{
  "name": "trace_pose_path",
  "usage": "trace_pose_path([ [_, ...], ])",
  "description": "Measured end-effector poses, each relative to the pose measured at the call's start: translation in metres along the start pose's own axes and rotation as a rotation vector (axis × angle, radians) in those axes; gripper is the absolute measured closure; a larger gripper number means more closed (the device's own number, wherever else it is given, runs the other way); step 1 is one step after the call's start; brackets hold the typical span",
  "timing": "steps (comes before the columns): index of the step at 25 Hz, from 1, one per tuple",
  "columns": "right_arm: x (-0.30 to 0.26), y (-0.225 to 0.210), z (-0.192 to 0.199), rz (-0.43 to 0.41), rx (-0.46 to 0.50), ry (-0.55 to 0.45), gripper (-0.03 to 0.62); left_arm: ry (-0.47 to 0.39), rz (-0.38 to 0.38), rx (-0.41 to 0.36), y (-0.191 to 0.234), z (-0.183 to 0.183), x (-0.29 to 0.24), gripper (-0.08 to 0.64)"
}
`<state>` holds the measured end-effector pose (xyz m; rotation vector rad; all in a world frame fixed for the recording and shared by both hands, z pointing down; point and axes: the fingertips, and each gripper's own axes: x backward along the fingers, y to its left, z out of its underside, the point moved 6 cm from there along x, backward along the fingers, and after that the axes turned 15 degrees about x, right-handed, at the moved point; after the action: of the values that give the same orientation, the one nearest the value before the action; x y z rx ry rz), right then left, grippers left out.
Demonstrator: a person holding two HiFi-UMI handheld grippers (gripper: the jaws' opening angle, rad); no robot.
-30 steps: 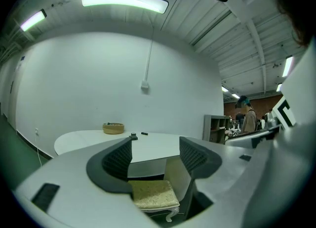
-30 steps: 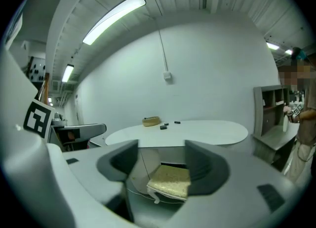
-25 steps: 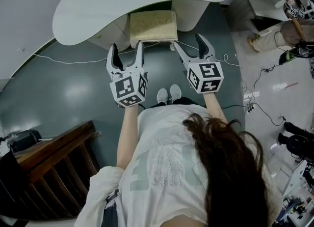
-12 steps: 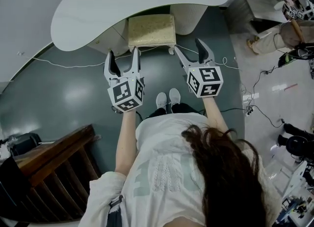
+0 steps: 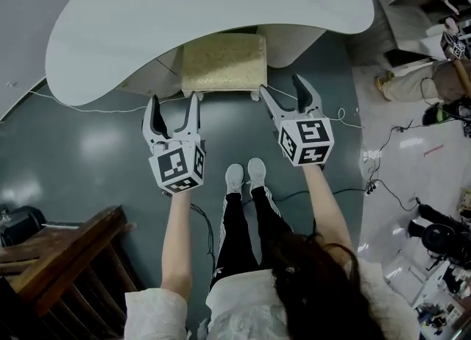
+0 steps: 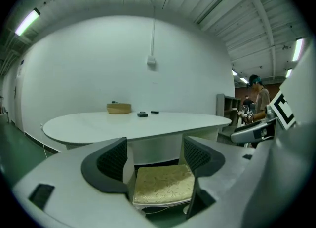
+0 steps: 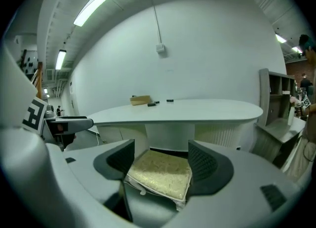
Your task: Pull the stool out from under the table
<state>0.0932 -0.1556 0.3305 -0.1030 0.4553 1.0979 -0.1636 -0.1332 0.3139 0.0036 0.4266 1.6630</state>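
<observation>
Stool (image 5: 224,62): yellow cushioned seat, on the floor (image 5: 96,147); back part tucked under the desk (image 5: 206,15), front part showing.
Left tool (image 5: 174,101): jaws spread wide, nothing between them, just short of the stool's front edge.
Right tool (image 5: 281,87): jaws spread wide, empty, near the stool's right front corner.
Bowl (image 6: 119,108): on the desk's far side; contents hidden.

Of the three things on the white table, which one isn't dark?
The tan bowl-like container, leftmost and largest; the two small flat items to its right are dark.
</observation>
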Motion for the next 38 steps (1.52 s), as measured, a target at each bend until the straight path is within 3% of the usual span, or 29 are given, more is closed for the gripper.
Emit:
trace_pose_path([
  [6,-0.069,0.017,0.092,0.012,0.029,0.031,0.258,0.023,-0.022,-0.016,0.052,0.097,-0.041,0.226],
  [11,-0.104,0.009,0.171,0.037,-0.007,0.062,0.258,0.055,-0.02,-0.036,0.075,0.176,-0.068,0.225],
  [19,-0.136,0.027,0.258,0.022,0.065,0.119,0.258,0.13,-0.036,-0.024,0.096,0.277,-0.079,0.225],
  [24,-0.146,0.035,0.293,0.036,0.059,0.158,0.258,0.184,-0.025,-0.062,0.103,0.313,-0.084,0.225],
  [32,-0.17,0.035,0.323,0.018,0.074,0.242,0.258,0.243,-0.087,-0.07,0.133,0.337,-0.116,0.212],
  [38,-0.197,0.04,0.363,-0.005,0.054,0.41,0.258,0.357,-0.161,-0.081,0.179,0.366,-0.155,0.196],
])
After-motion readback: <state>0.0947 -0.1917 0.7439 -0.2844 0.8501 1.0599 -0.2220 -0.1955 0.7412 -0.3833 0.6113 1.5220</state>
